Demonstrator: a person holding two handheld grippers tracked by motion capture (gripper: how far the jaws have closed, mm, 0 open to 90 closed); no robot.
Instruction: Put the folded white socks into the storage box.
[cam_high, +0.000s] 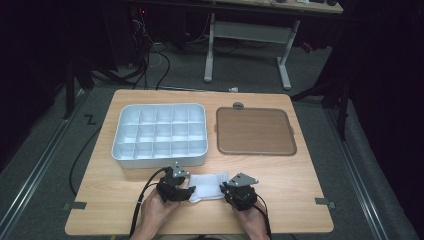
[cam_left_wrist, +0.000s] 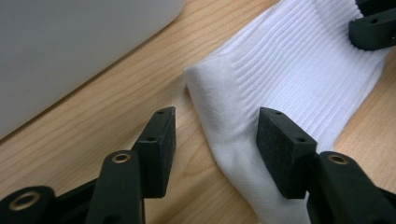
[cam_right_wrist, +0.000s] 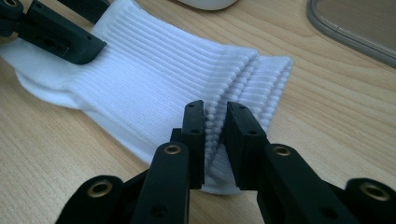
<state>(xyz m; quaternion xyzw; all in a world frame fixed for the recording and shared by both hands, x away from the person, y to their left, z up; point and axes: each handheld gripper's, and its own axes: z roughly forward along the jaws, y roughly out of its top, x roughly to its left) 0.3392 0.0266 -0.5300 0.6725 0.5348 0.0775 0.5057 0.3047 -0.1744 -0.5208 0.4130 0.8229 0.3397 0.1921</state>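
A white ribbed sock (cam_high: 209, 184) lies folded flat on the wooden table near its front edge, between the two grippers. My left gripper (cam_high: 186, 189) is open, its jaws straddling the sock's (cam_left_wrist: 289, 79) left end with one jaw over the fabric and one over bare wood (cam_left_wrist: 215, 128). My right gripper (cam_high: 225, 189) is shut on the sock's (cam_right_wrist: 154, 79) ribbed cuff edge, pinching a fold of it (cam_right_wrist: 215, 130). The left gripper's jaw (cam_right_wrist: 60, 35) lies on the far end in the right gripper view.
A white compartment tray (cam_high: 159, 134) with several empty cells stands behind the sock at the left. A brown tray with a grey rim (cam_high: 255, 131) lies at the back right. A small grey round object (cam_high: 238, 105) rests behind it.
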